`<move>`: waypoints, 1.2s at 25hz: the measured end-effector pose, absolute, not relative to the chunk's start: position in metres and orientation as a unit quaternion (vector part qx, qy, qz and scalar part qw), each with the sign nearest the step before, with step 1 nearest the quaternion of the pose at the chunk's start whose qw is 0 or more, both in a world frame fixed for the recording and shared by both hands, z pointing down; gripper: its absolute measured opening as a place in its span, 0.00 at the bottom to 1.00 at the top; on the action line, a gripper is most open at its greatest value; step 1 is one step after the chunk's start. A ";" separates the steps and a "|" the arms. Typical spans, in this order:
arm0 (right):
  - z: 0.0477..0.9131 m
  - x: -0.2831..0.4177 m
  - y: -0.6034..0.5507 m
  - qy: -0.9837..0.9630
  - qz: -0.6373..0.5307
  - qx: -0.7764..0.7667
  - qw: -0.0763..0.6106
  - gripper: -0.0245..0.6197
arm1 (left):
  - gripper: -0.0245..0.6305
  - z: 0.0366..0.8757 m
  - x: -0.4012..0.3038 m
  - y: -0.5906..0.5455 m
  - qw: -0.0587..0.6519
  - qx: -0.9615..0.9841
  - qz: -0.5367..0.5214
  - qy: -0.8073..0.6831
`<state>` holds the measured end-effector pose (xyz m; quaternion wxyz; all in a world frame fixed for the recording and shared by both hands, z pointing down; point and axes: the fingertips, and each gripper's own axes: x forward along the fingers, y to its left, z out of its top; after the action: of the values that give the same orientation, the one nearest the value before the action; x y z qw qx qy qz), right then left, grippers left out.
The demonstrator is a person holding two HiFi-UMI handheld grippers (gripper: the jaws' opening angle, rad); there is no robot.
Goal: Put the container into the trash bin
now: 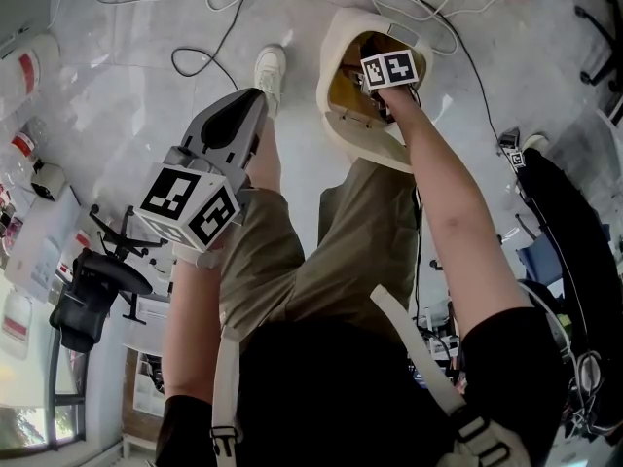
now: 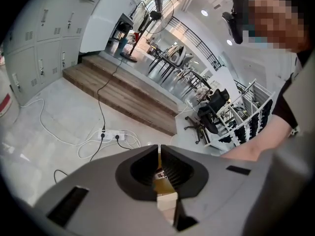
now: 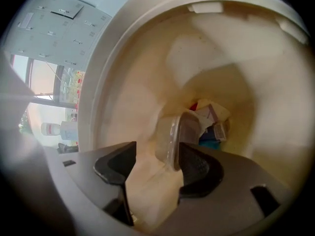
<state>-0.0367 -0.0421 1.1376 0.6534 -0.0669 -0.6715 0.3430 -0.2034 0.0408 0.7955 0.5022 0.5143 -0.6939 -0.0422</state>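
The cream trash bin (image 1: 336,115) stands on the floor ahead of the person's legs, and its inner wall (image 3: 147,82) fills the right gripper view. My right gripper (image 3: 156,155) reaches into the bin's mouth with its jaws apart; its marker cube (image 1: 389,68) shows at the rim. A clear plastic container (image 3: 176,135) lies tilted against the right jaw's pad, with no grip from the left jaw. Other rubbish (image 3: 212,119) sits at the bottom. My left gripper (image 2: 159,156) hangs above the left leg with its jaws together and nothing in them.
Cables (image 1: 209,42) trail over the pale floor around the bin, and a power strip (image 2: 112,135) lies near a wooden step (image 2: 123,95). A white shoe (image 1: 270,66) is left of the bin. A black office chair (image 1: 92,295) stands at the left, lockers (image 2: 39,48) beyond.
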 end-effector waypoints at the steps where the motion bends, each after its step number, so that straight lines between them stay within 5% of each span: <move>1: 1.137 -0.037 -0.041 -0.671 0.344 -0.071 0.653 0.46 | 0.05 0.796 -0.203 0.041 0.502 0.514 -0.043 -0.694; 30: 1.062 -0.030 -0.052 -0.700 0.320 -0.077 0.634 0.44 | 0.05 0.754 -0.176 0.035 0.473 0.522 -0.058 -0.707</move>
<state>-0.0300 -0.0524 1.0618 0.6336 -0.0771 -0.7004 0.3195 -0.1761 0.0352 0.7536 0.4733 0.5221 -0.7071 -0.0582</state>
